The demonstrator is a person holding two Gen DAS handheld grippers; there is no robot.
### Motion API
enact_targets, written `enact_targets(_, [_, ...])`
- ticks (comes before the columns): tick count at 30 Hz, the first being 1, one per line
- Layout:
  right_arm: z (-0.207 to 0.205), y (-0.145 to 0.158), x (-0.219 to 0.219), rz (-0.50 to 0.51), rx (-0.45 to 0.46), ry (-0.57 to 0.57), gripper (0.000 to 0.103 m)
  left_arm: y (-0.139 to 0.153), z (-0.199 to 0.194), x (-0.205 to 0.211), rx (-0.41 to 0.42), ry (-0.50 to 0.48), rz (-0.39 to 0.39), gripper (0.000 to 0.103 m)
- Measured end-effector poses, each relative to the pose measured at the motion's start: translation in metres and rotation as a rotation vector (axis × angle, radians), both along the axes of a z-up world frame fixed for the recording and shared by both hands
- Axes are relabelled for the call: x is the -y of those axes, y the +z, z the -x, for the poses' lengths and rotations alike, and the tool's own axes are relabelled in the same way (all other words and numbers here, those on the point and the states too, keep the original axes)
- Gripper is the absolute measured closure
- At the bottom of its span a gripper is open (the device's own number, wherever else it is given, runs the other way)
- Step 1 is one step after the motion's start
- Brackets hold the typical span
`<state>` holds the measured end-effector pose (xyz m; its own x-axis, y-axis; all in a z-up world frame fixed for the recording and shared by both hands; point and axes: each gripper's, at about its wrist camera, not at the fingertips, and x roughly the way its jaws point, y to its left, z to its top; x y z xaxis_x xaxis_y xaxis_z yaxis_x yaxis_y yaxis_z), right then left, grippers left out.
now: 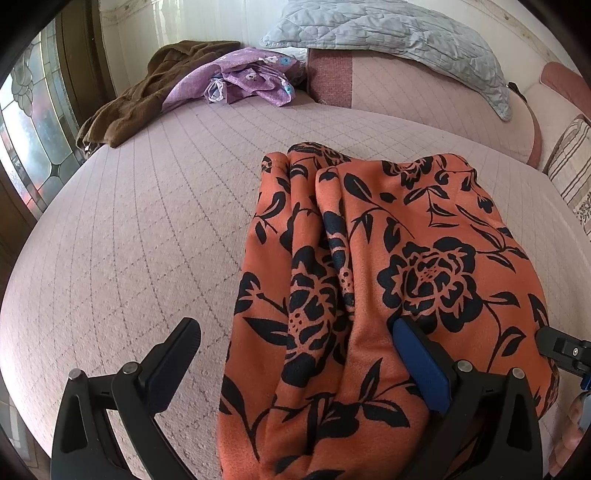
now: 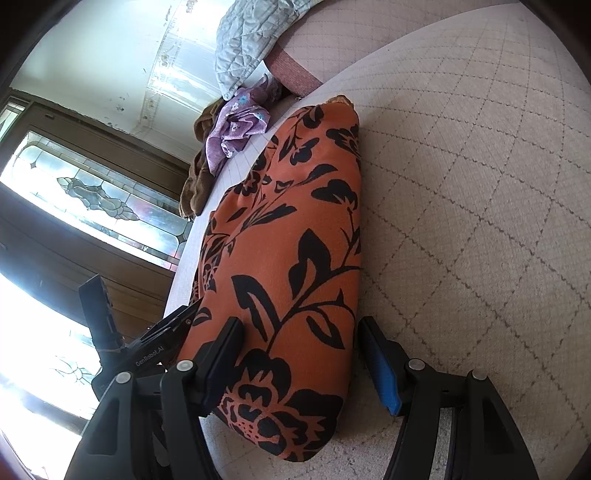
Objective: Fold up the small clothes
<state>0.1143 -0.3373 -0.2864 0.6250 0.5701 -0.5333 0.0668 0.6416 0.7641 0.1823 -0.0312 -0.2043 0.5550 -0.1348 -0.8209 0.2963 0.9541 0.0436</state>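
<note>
An orange garment with black flowers (image 1: 369,266) lies folded and bunched on the pale quilted bed (image 1: 147,229). My left gripper (image 1: 295,332) is open at its near edge, the left finger on the bed and the blue-padded right finger on the cloth. In the right wrist view the same garment (image 2: 291,236) runs away from me. My right gripper (image 2: 299,332) is open and straddles its near end, jaws on either side, not closed on it. The left gripper's body (image 2: 155,343) shows at the left.
A purple flowered garment (image 1: 240,77) and a brown one (image 1: 136,103) lie at the bed's far left. A grey quilted pillow (image 1: 388,33) leans on the pink headboard (image 1: 369,85). A striped cushion (image 1: 569,162) sits at the right. A stained-glass window (image 1: 33,129) is beyond the bed's left edge.
</note>
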Motion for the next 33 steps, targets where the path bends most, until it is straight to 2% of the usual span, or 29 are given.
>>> enact_targets(8, [0.000, 0.001, 0.000, -0.001, 0.003, 0.002, 0.035, -0.001, 0.000, 0.000, -0.006, 0.001, 0.012, 0.000])
enact_targets(11, [-0.001, 0.002, 0.002, -0.013, 0.004, 0.009, 0.034, 0.001, -0.004, -0.003, -0.043, 0.017, 0.040, 0.000])
enact_targets(14, [-0.004, 0.007, 0.005, -0.024, 0.013, 0.005, 0.033, -0.002, -0.014, -0.009, -0.151, 0.014, 0.132, 0.000])
enact_targets(15, [-0.006, 0.008, 0.006, -0.025, 0.014, 0.000, 0.033, -0.003, -0.020, -0.014, -0.204, 0.017, 0.191, 0.000])
enact_targets(17, [-0.011, 0.006, 0.008, -0.034, 0.007, -0.001, 0.033, -0.003, -0.024, -0.020, -0.251, 0.002, 0.275, 0.001])
enact_targets(18, [-0.014, 0.004, 0.008, -0.042, 0.003, 0.002, 0.033, -0.004, -0.026, -0.020, -0.266, -0.012, 0.299, 0.001])
enact_targets(21, [-0.020, 0.003, 0.004, -0.036, 0.008, 0.012, 0.031, -0.005, -0.029, -0.018, -0.280, -0.037, 0.311, 0.002])
enact_targets(24, [-0.022, 0.004, 0.002, -0.035, 0.012, 0.014, 0.031, -0.006, -0.034, -0.021, -0.297, -0.036, 0.343, 0.010])
enact_targets(26, [-0.023, 0.003, 0.003, -0.044, 0.012, 0.016, 0.031, -0.008, -0.036, -0.024, -0.291, -0.023, 0.344, 0.025])
enact_targets(31, [-0.025, 0.001, 0.001, -0.050, 0.016, 0.006, 0.030, -0.005, -0.029, -0.029, -0.263, -0.038, 0.365, 0.046])
enact_targets(33, [-0.026, 0.003, -0.005, -0.013, 0.025, 0.010, 0.030, -0.002, -0.026, -0.027, -0.244, -0.048, 0.366, 0.053])
